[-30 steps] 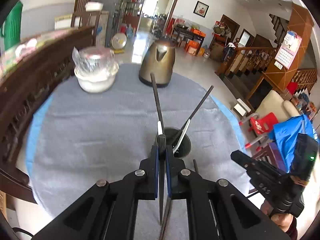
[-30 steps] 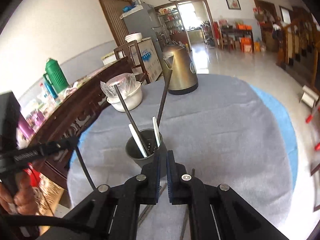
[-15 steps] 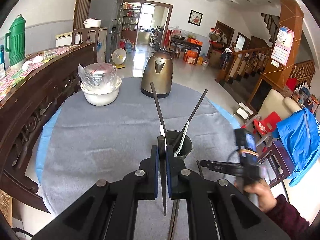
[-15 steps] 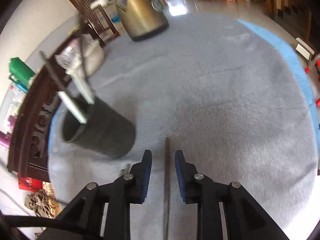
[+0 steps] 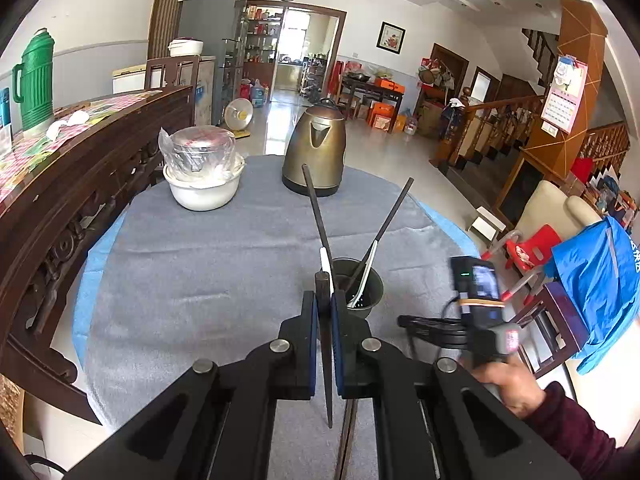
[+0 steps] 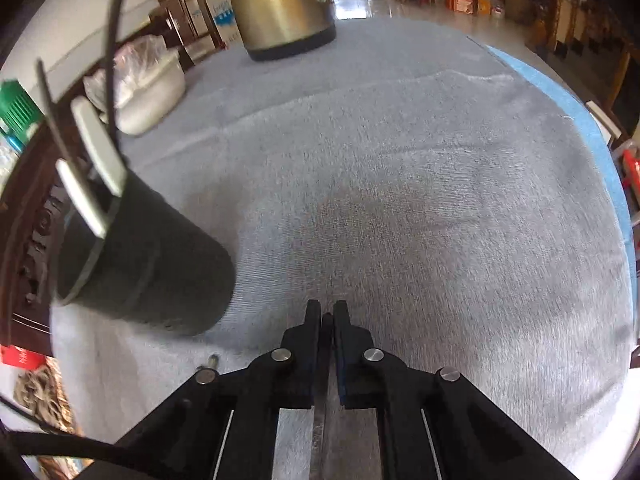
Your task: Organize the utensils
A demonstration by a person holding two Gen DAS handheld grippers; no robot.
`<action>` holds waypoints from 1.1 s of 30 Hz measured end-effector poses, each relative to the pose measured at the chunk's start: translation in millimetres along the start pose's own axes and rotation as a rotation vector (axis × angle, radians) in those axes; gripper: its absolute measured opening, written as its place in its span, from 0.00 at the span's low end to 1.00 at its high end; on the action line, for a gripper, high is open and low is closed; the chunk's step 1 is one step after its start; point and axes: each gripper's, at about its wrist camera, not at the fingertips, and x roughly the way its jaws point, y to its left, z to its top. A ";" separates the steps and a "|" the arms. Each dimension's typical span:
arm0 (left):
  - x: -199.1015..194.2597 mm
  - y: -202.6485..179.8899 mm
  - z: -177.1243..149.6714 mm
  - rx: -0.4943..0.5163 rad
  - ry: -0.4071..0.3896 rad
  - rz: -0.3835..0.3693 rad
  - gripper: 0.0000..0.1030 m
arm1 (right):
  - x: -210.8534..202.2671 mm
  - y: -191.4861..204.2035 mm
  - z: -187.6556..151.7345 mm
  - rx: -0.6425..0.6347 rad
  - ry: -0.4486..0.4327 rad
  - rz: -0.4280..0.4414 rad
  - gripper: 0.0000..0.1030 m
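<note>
Utensils: partway done, by the look of it.

Left wrist view: holder cup (image 5: 357,294) sits at 12 o'clock just past your left gripper (image 5: 325,322), w/ two dark-handled utensils (image 5: 384,224) already leaning in it, handles fanned toward 11 and 1. Left fingers are pinched nearly closed on a thin dark utensil (image 5: 327,364) that hangs above the grey cloth (image 5: 192,264), not yet in the cup. Another loose piece (image 5: 347,436) lies on the cloth at 6. Your right hand (image 5: 506,384) is at 3–4 o'clock.

Right wrist view: right gripper (image 6: 327,318) is low over the cloth, fingers closed on a slim utensil (image 6: 320,424) that looks to be still flat on the table. Cup at 9. One more end (image 6: 213,359) shows at 7.

Left to do, imo: drop in both held pieces, then the strays.
</note>
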 end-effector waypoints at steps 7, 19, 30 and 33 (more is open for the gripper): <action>-1.5 2.2 0.4 -0.021 0.004 0.002 0.07 | -80.4 -5.6 -14.3 0.004 -0.210 0.104 0.06; -3.0 -2.1 3.1 -0.004 -0.014 0.014 0.07 | -110.3 3.4 -20.9 -0.020 -0.279 0.171 0.16; -2.0 0.9 4.1 0.006 -0.017 0.007 0.07 | -7.3 11.2 -23.1 -0.063 0.097 -0.009 0.34; -1.4 -0.2 4.2 0.006 -0.016 0.003 0.07 | 10.3 16.8 -24.3 -0.086 0.152 -0.070 0.25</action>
